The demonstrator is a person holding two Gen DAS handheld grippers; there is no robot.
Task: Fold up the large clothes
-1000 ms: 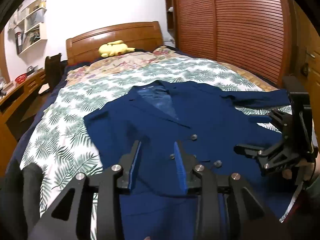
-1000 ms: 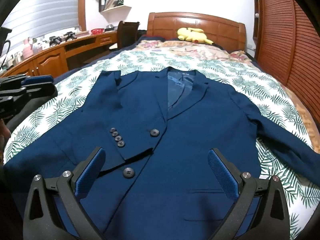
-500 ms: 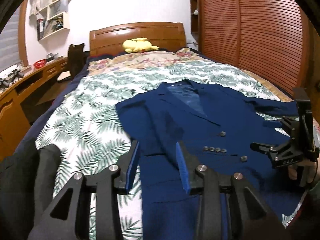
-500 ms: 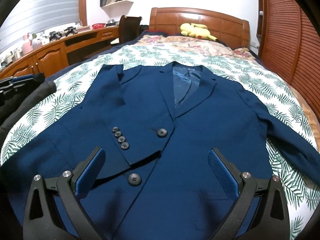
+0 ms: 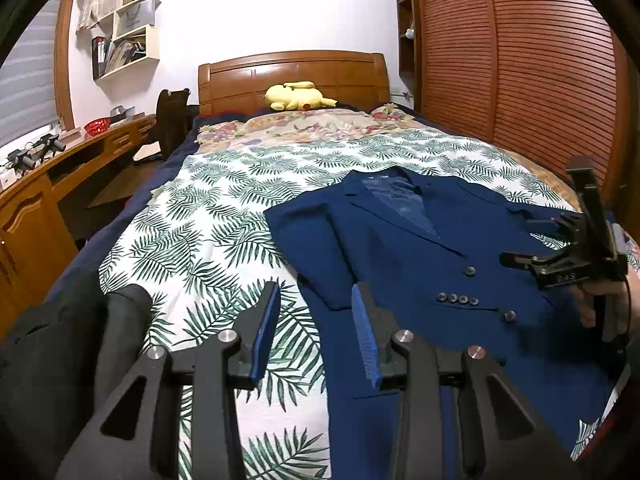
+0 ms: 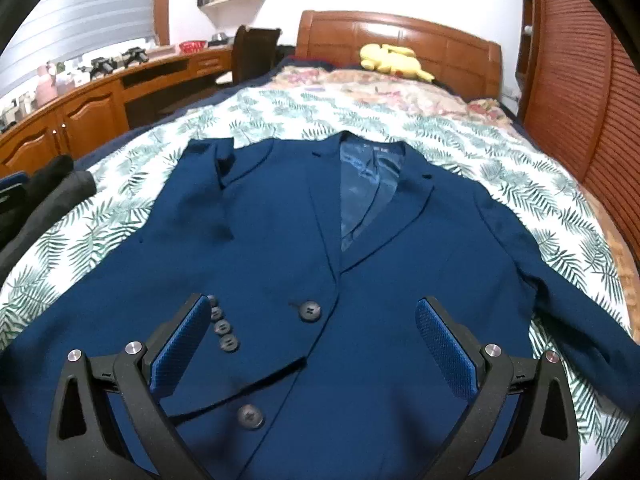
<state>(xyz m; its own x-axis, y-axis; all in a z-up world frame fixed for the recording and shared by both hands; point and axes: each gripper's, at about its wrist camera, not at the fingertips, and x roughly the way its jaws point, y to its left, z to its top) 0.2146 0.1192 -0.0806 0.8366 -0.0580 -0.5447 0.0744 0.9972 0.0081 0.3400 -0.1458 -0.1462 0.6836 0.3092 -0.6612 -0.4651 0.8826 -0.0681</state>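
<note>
Across the bed (image 5: 224, 216), on its palm-leaf bedspread (image 6: 460, 136), a navy blazer (image 6: 280, 240) lies face up with its collar toward the wooden headboard (image 5: 292, 72); one sleeve is folded over the front, its cuff buttons (image 6: 222, 326) beside the front button (image 6: 309, 311). A dark garment (image 5: 60, 344) sits at the near bed edge. A yellow plush toy (image 5: 296, 96) rests by the headboard. The right gripper (image 6: 312, 344) hovers over the blazer's front, fingers wide apart, gripping nothing. The left gripper (image 5: 316, 332) hangs over the blazer's edge, fingers partly apart and empty.
</note>
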